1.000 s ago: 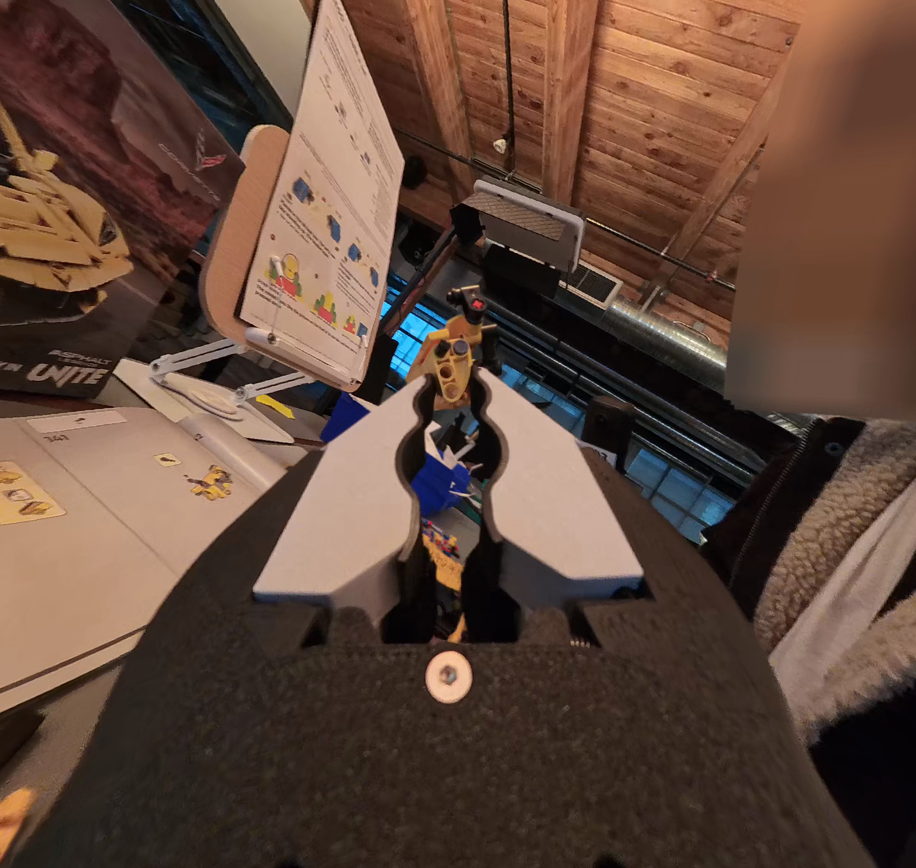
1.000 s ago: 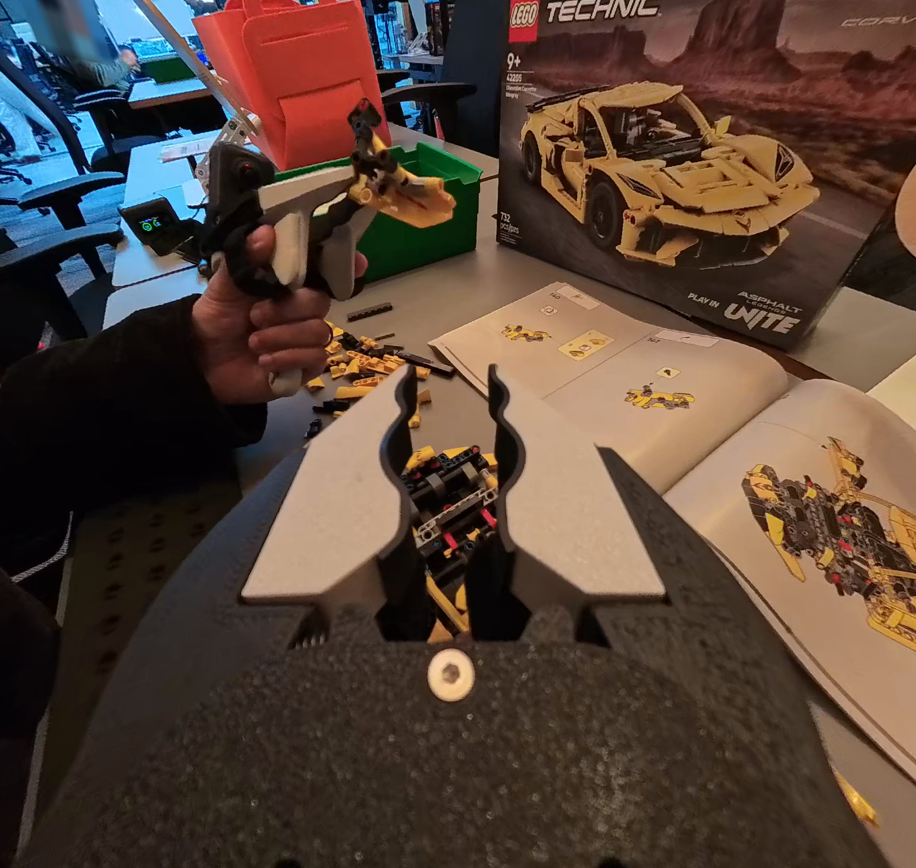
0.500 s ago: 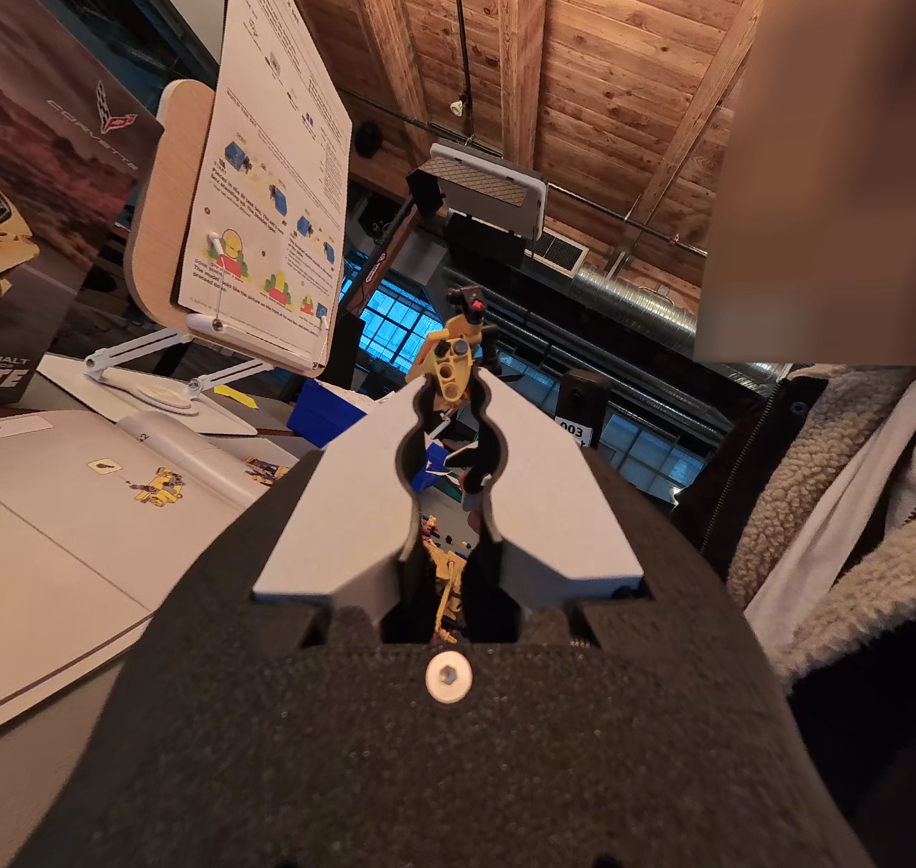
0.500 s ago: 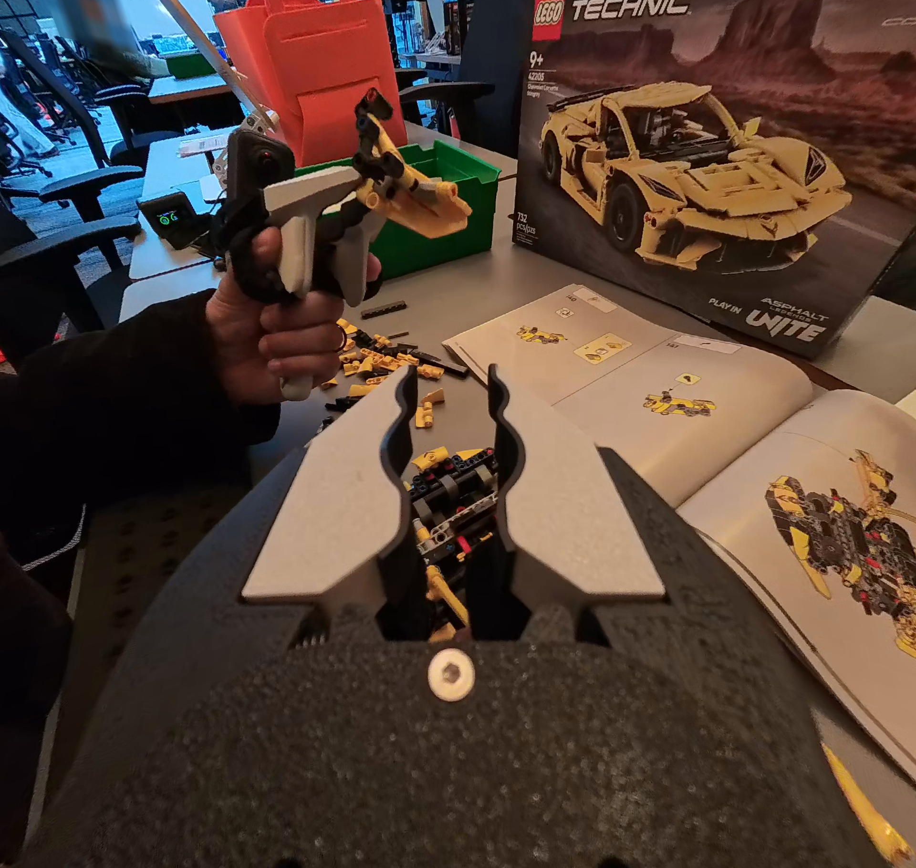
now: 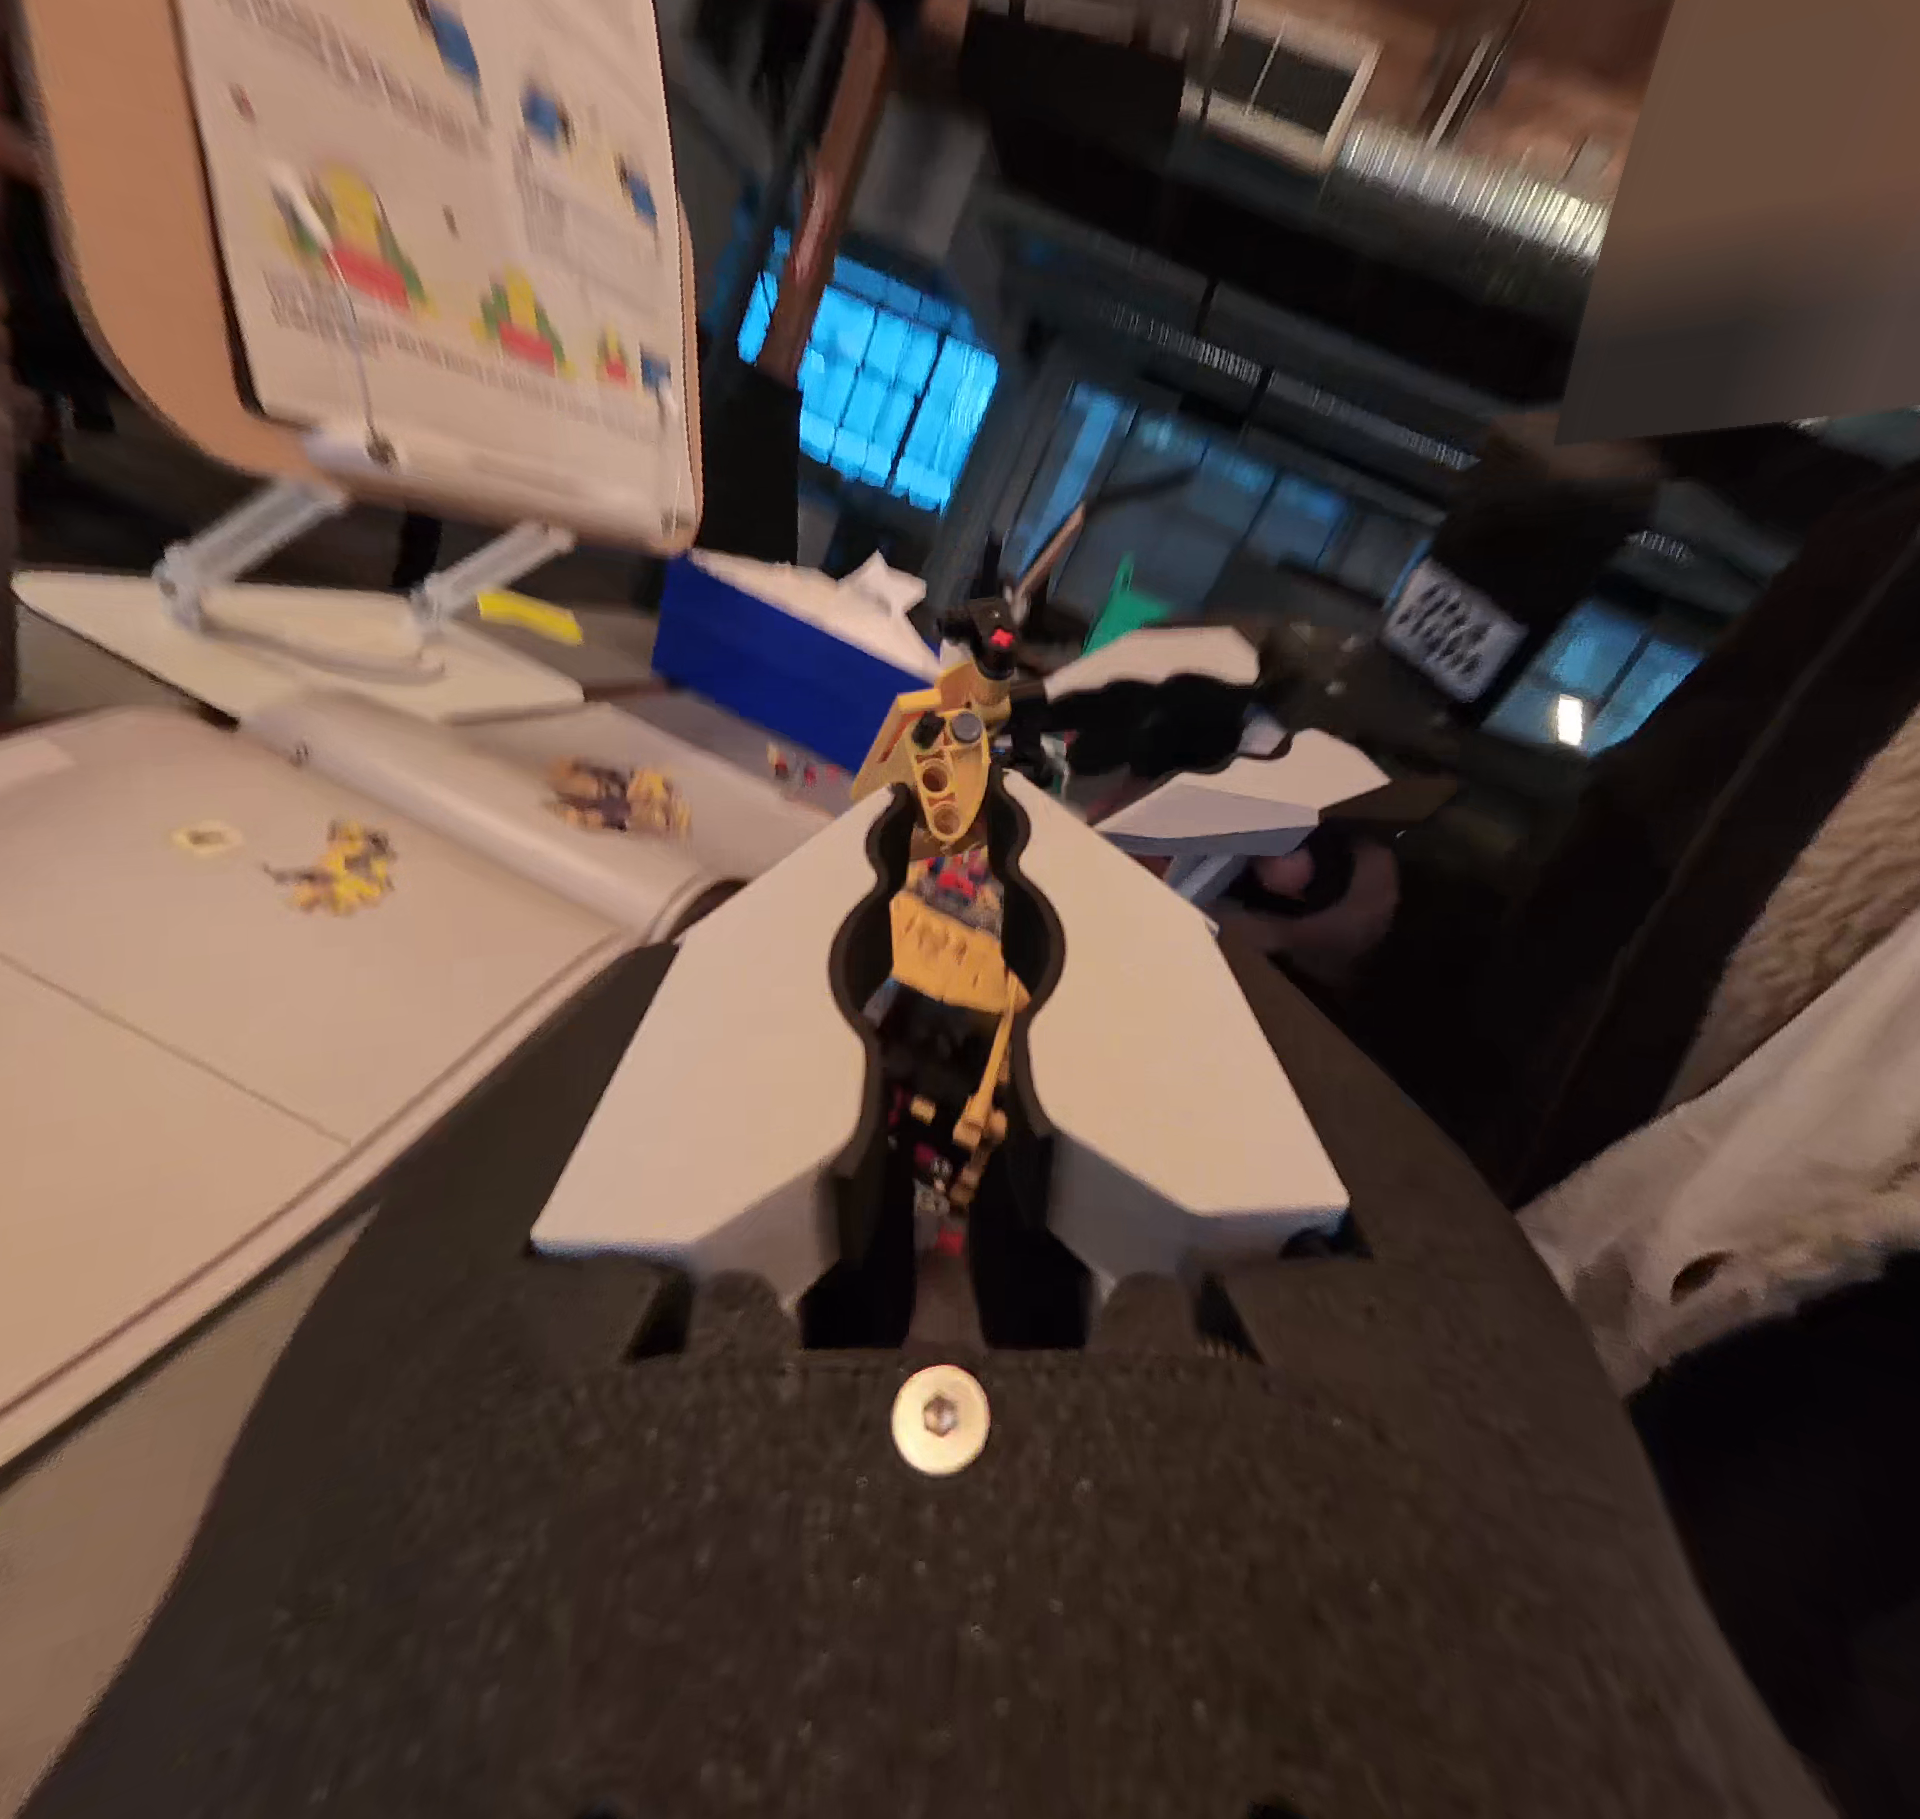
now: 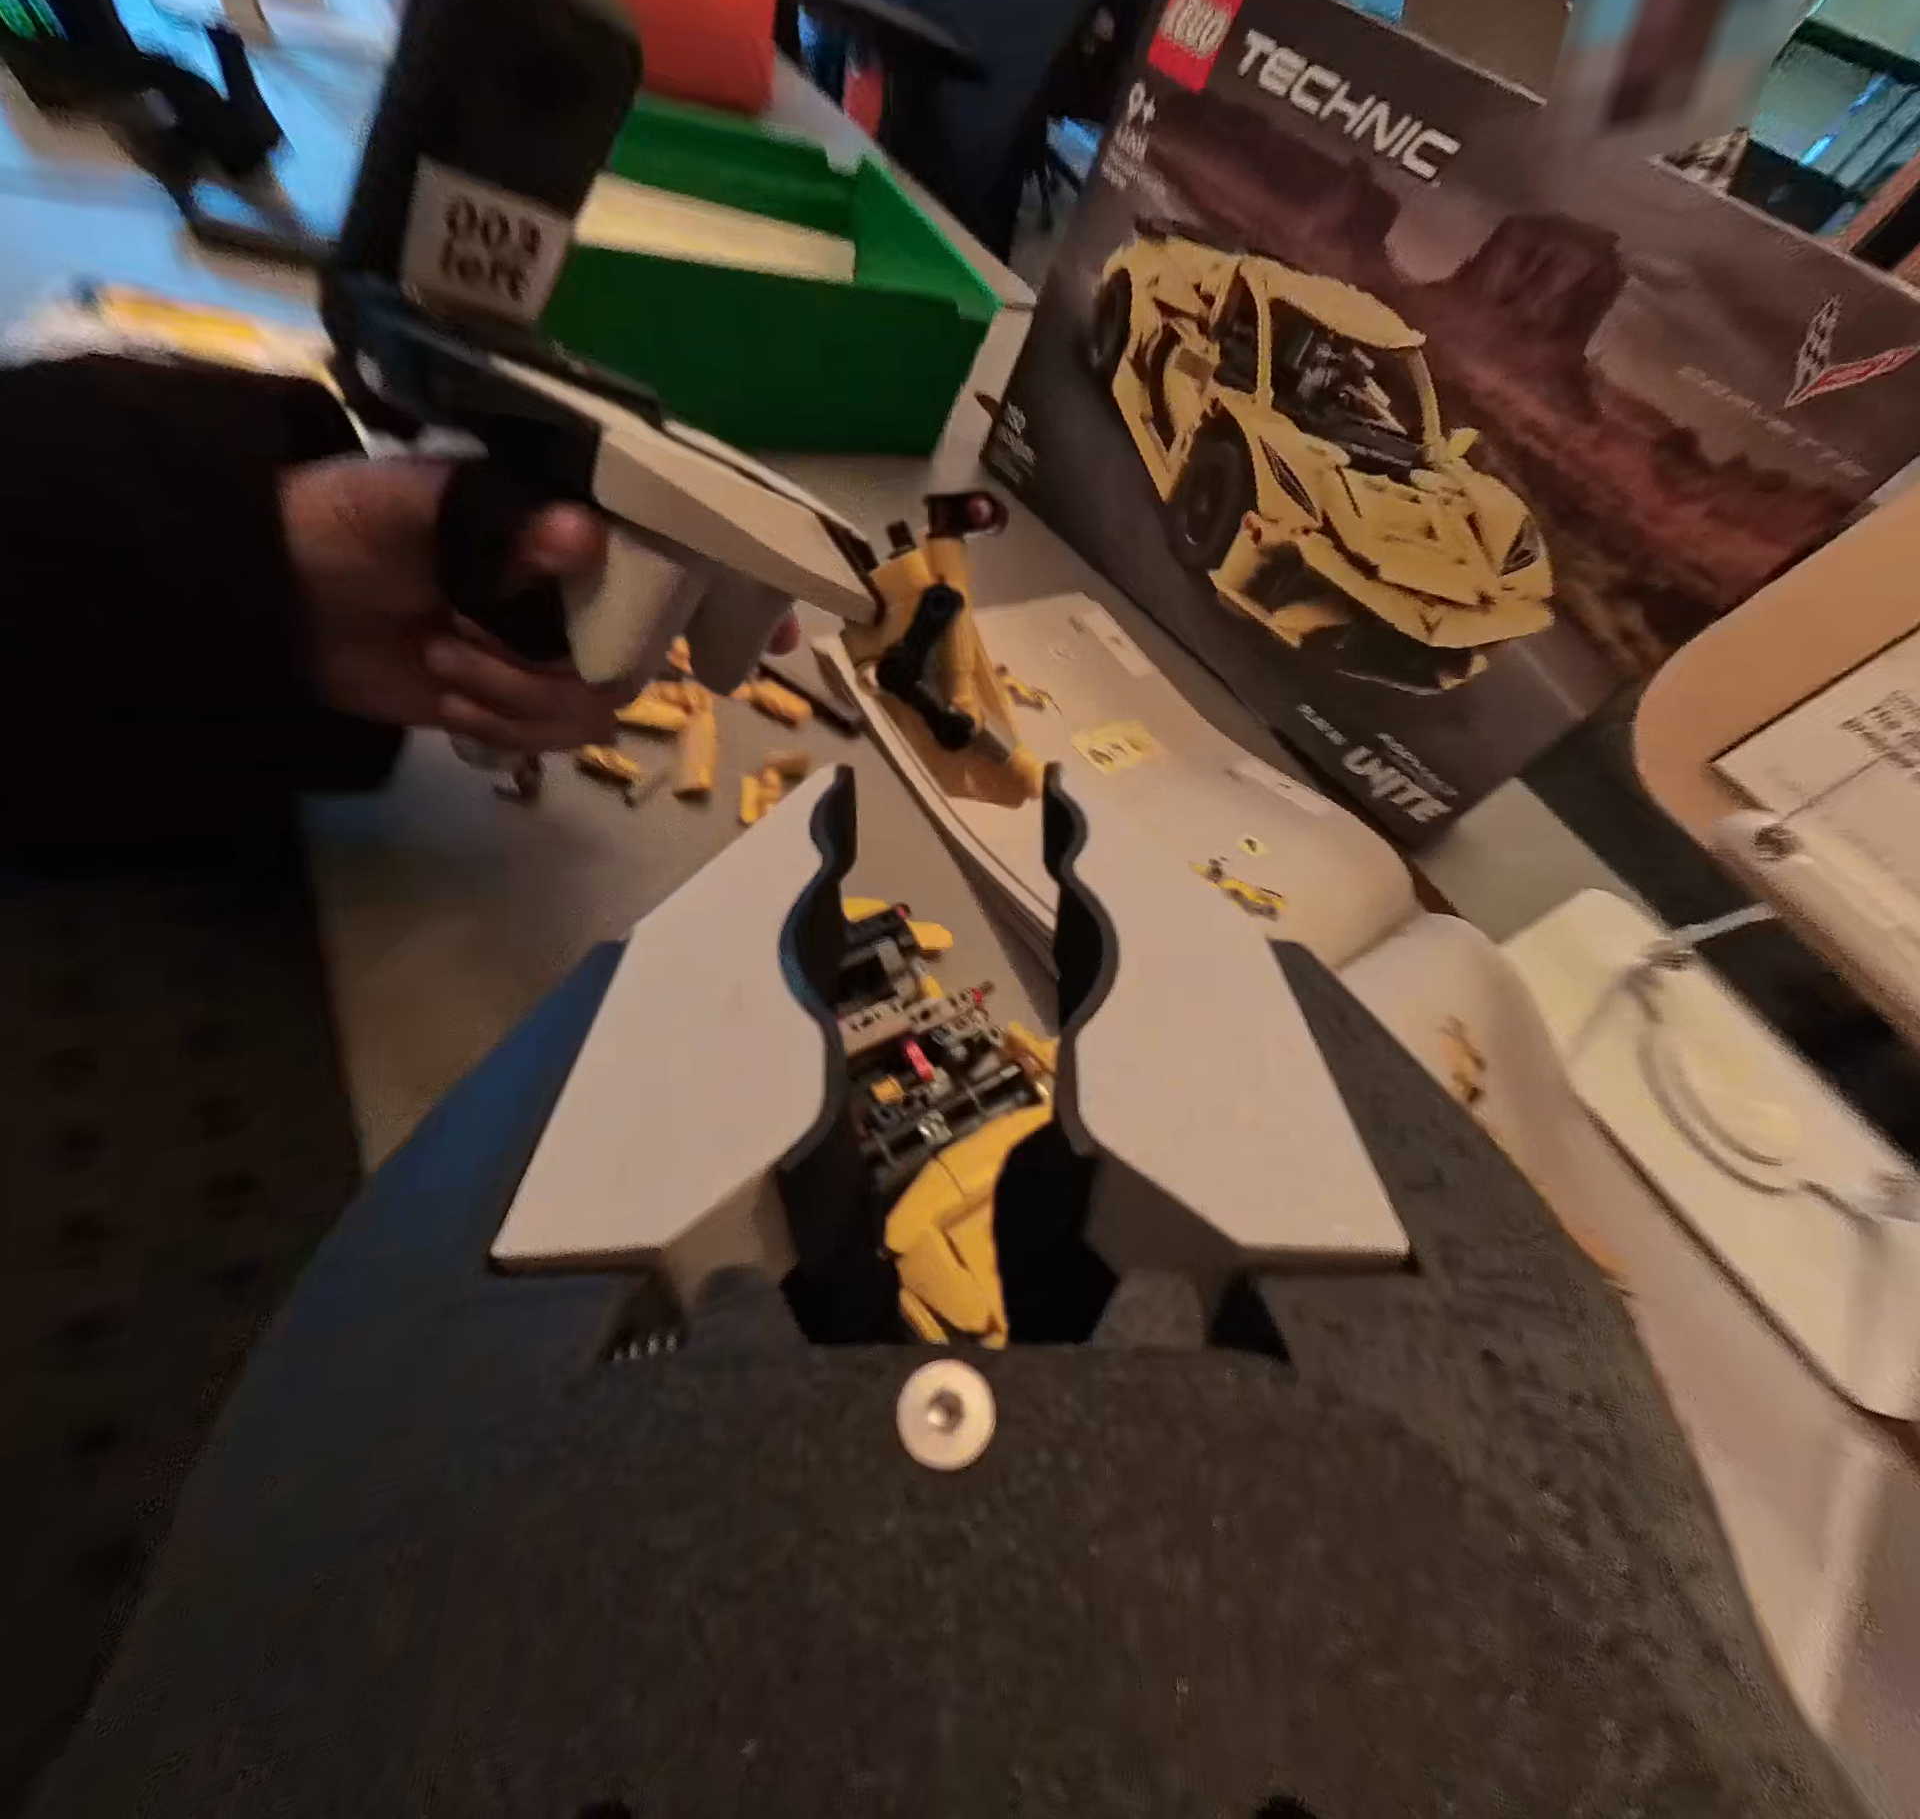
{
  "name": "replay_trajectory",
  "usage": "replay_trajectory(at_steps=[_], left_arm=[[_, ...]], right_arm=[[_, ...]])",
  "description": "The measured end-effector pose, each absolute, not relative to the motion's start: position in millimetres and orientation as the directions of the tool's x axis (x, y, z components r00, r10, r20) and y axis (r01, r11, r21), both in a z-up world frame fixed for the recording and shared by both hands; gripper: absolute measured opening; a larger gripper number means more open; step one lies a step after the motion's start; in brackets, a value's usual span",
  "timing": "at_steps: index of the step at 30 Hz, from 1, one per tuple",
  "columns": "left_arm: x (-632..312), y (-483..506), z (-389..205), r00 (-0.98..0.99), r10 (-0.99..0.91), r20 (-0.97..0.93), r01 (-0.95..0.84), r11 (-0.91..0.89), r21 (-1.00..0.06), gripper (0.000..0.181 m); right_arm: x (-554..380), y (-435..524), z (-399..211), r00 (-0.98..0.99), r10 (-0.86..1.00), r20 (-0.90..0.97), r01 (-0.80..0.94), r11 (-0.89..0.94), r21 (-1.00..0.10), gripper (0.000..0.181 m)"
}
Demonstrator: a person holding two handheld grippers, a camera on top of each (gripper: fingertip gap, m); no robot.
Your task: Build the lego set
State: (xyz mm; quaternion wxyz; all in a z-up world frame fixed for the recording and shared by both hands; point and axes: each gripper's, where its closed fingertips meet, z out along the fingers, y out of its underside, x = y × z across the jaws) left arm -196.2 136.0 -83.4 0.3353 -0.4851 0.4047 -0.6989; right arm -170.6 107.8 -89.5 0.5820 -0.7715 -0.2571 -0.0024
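My left gripper [image 5: 940, 805] is shut on a small yellow and black lego sub-assembly [image 5: 940, 761] at its fingertips. In the right wrist view the left gripper [image 6: 873, 597] reaches in from the left, held by a hand, with the sub-assembly [image 6: 935, 673] hanging from its tips just beyond my right gripper [image 6: 945, 795]. The right gripper is open and empty, above the partly built yellow and black car [image 6: 920, 1047] on the table. The right gripper also shows blurred in the left wrist view [image 5: 1101, 746].
Loose yellow pieces [image 6: 681, 730] lie on the grey table left of the open instruction booklet [image 6: 1164, 803]. The lego box [image 6: 1403, 398] stands behind it, with a green bin [image 6: 748, 315] at back left. A page stand [image 5: 312, 211] stands at the right.
The left gripper has swung down from its raised position, carrying the sub-assembly close in front of the right gripper's fingertips. The right gripper has turned rightward. Both views are motion-blurred.
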Motion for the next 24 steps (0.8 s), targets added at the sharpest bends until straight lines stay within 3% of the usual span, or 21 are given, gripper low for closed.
replay_trajectory(at_steps=[5, 11, 21, 24], left_arm=[[-188, 119, -97, -0.337, -0.834, 0.436, -0.029, -0.454, -0.891, 0.013], [-187, 105, -100, -0.392, -0.798, 0.458, -0.079, -0.466, -0.881, 0.013], [-188, 98, -103, -0.435, -0.735, 0.520, -0.129, -0.520, -0.844, 0.015], [-191, 108, -101, -0.402, -0.758, 0.513, -0.102, -0.520, -0.848, 0.029]], right_arm=[[-170, 110, -109, 0.785, 0.396, 0.476, 0.587, -0.232, -0.776, 0.039], [-170, 110, -115, 0.697, 0.371, 0.614, 0.706, -0.203, -0.678, 0.015], [-168, 103, -116, 0.628, 0.404, 0.665, 0.769, -0.188, -0.611, 0.012], [-165, 87, -129, 0.639, 0.503, 0.582, 0.752, -0.247, -0.611, 0.011]])
